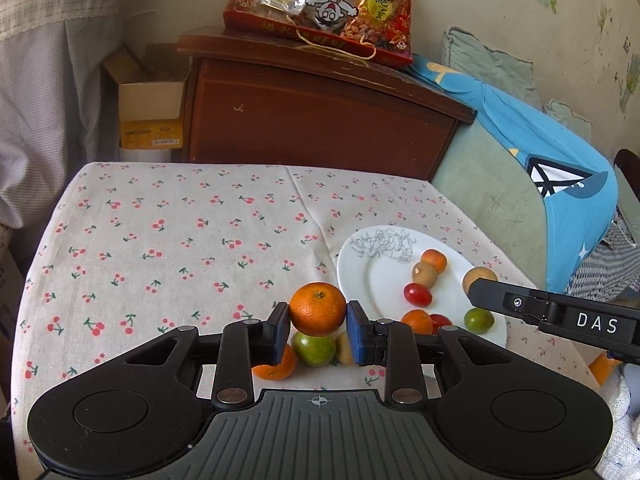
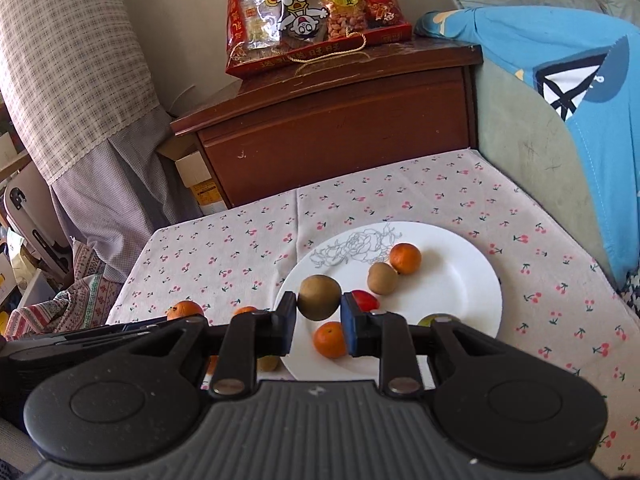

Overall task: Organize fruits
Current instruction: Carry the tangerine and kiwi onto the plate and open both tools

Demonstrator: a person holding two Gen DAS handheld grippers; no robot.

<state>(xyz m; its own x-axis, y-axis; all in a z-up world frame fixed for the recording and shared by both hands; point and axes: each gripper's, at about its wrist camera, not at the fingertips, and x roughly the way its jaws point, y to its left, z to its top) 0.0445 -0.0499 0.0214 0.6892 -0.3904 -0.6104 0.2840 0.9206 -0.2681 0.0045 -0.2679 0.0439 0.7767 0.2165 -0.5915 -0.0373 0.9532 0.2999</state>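
Note:
My left gripper is shut on an orange and holds it above the table, left of the white plate. Under it lie a green lime, another orange and a brown fruit. My right gripper is shut on a brown kiwi-like fruit above the plate's left rim. The plate holds small oranges, a brown fruit, a red tomato and a lime. The right gripper's finger shows in the left wrist view.
The table has a cherry-print cloth. Behind it stands a brown wooden cabinet with a red snack bag on top. A cardboard box is at the left. A sofa with a blue cloth borders the right.

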